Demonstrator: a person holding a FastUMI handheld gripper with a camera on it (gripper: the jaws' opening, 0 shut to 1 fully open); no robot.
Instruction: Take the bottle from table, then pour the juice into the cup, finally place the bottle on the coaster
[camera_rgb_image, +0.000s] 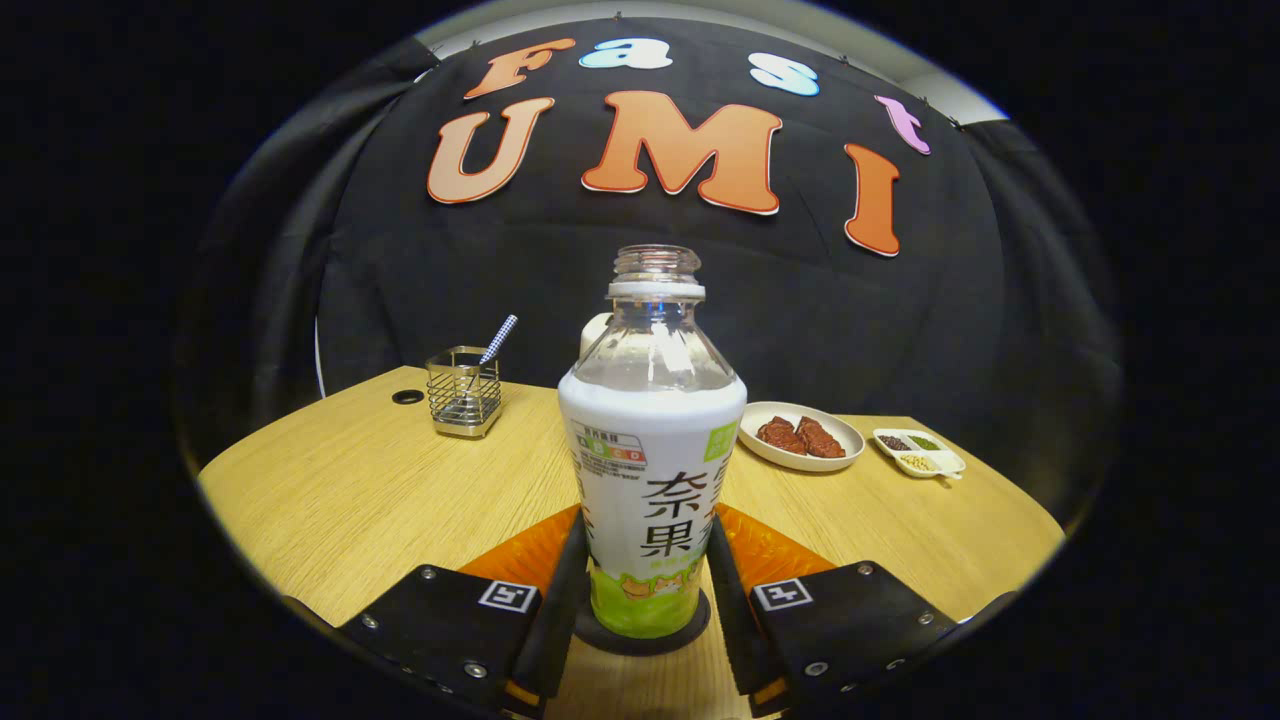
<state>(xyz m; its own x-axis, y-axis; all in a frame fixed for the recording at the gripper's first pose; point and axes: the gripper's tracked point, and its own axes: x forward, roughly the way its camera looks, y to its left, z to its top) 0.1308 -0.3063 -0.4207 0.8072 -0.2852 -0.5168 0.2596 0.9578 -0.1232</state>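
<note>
A light wooden table (340, 500) stands in front of a black cloth wall. On the table, just between the 2 fingers of the gripper (645, 590), the bottle (652, 470) stands upright. Its base rests on a dark round coaster (640, 638), which shows as a thin dark ring under the bottle. The bottle has no cap on its clear neck, and the upper part looks transparent, while the lower part is covered by a white and green label.

The gripper is closed around the lower part of the bottle: the left finger lies against the left side of the label and the right finger lies against the right side, with no visible gap on both sides. So the jaws are opened only as wide as the bottle body. Behind the fingers, an orange surface (770, 550) shows on both sides of the bottle.

Behind the bottle, a small part of a white object, possibly the cup (594, 330), shows beside the bottle shoulder; most of it is hidden. Further to the left stands a wire holder (463, 392) with 1 striped straw (499, 338) inside. On the right, well apart from the bottle, there is a white plate (848, 436) with 2 brown pieces of food, and near it a small divided dish (920, 452) with 3 compartments.
</note>
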